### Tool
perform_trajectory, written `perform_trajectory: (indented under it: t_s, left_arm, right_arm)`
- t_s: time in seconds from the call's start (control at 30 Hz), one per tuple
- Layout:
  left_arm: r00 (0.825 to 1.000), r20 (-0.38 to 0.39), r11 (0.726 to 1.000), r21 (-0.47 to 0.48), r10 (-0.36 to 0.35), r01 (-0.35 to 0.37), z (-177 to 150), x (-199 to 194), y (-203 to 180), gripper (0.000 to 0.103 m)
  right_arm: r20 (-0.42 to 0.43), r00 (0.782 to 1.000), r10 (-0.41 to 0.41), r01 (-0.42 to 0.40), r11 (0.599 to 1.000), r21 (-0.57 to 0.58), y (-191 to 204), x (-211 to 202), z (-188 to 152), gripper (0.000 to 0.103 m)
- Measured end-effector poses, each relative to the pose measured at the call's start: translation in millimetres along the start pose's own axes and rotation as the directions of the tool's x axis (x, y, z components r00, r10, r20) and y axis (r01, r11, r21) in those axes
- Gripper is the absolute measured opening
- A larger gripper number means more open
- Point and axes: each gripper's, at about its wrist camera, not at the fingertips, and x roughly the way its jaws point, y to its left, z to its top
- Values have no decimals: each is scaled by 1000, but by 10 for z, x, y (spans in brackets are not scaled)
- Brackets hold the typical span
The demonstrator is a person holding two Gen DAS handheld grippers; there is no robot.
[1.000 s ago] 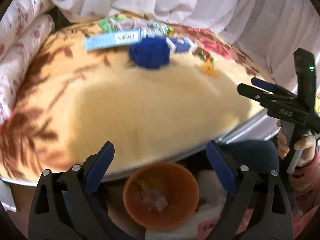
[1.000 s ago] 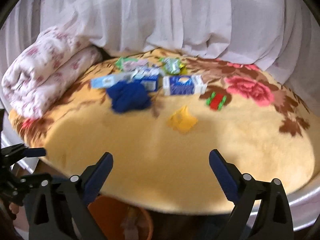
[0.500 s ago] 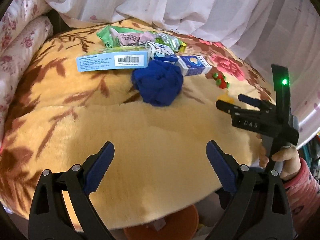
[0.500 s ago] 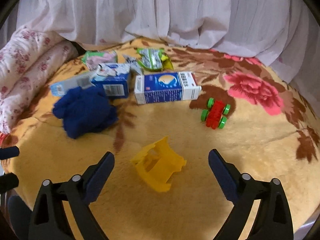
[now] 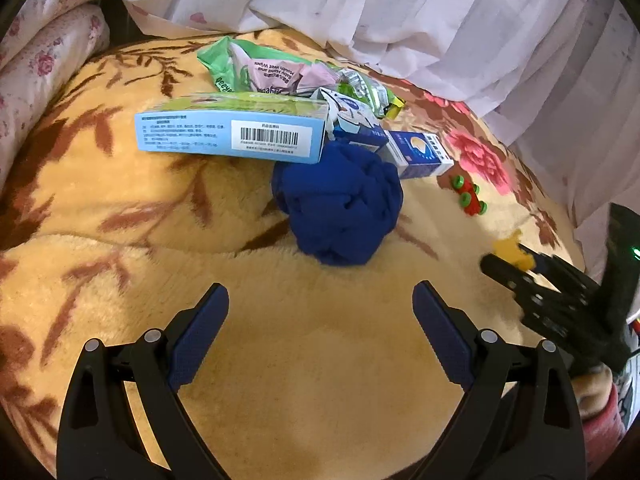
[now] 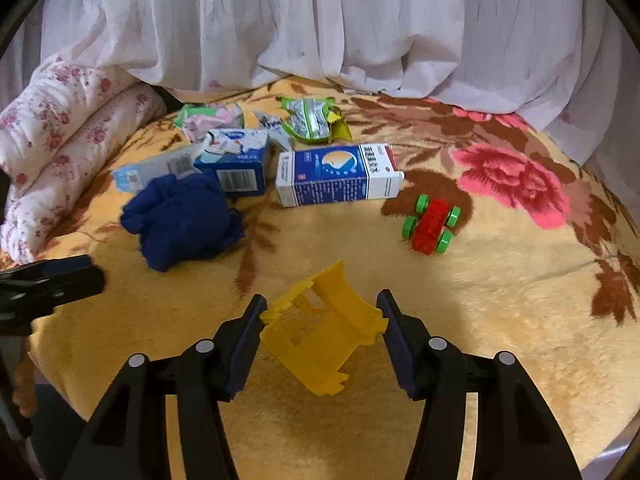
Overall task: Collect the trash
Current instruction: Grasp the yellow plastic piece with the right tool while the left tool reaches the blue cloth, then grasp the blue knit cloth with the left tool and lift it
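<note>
A plush yellow floral blanket (image 6: 500, 300) covers the bed, with a white curtain (image 6: 320, 20) hanging behind it and a rolled flowered quilt (image 6: 60, 140) along the left edge. The litter sits in a loose heap towards the back: a long light-blue box (image 5: 228, 136), a blue-and-white carton (image 6: 336, 176) lying on its side, a smaller blue carton (image 6: 236, 168) and a green wet-wipes packet (image 5: 256, 72), with a crumpled dark blue cloth (image 6: 180, 220) just in front of them. A small red toy car with green wheels (image 6: 432, 224) stands apart to the right.

Nearest of all is the yellow plastic piece (image 6: 324, 332), lying alone, so it looks the easy first pick. The right hand-held gripper (image 6: 320, 328) has just been closing around it; the piece sits between the pads, touching or nearly touching both, though a firm squeeze can't be confirmed yet. The left hand-held gripper (image 5: 320, 320) hangs wide open over bare blanket, holding nothing, aimed at the blue cloth, probably waiting its turn.
</note>
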Motion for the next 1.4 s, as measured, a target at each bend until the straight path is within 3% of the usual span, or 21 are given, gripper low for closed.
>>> perform_trajectory:
  t_s: [0.3, 0.77, 0.8, 0.83, 0.87, 1.0, 1.4]
  left_arm:
    - [1000, 18, 1000, -13, 9, -9, 261, 243, -31, 91]
    - [1000, -26, 1000, -25, 4, -4, 546, 756, -57, 90]
    - [1000, -31, 1000, -10, 3, -3, 563, 791, -85, 81]
    - [999, -39, 1000, 1, -15, 15, 569, 812, -118, 62]
    - [998, -44, 999, 10, -32, 33, 568, 817, -144, 61]
    - [999, -27, 995, 92, 31, -28, 529, 762, -309, 58]
    - [1000, 14, 993, 120, -23, 21, 300, 159, -418, 57]
  right_arm:
    - [66, 997, 47, -47, 999, -6, 65, -376, 55, 56]
    - [134, 989, 68, -66, 998, -16, 44, -651, 80, 56]
    - [135, 989, 68, -67, 998, -14, 40, -648, 77, 56]
    - [135, 988, 69, -67, 998, -14, 38, -649, 76, 56]
    - [136, 988, 70, -69, 998, -11, 31, -649, 71, 56]
    - [139, 988, 66, -66, 998, -4, 12, -668, 51, 56]
    - [183, 981, 68, -67, 998, -13, 68, -944, 14, 56]
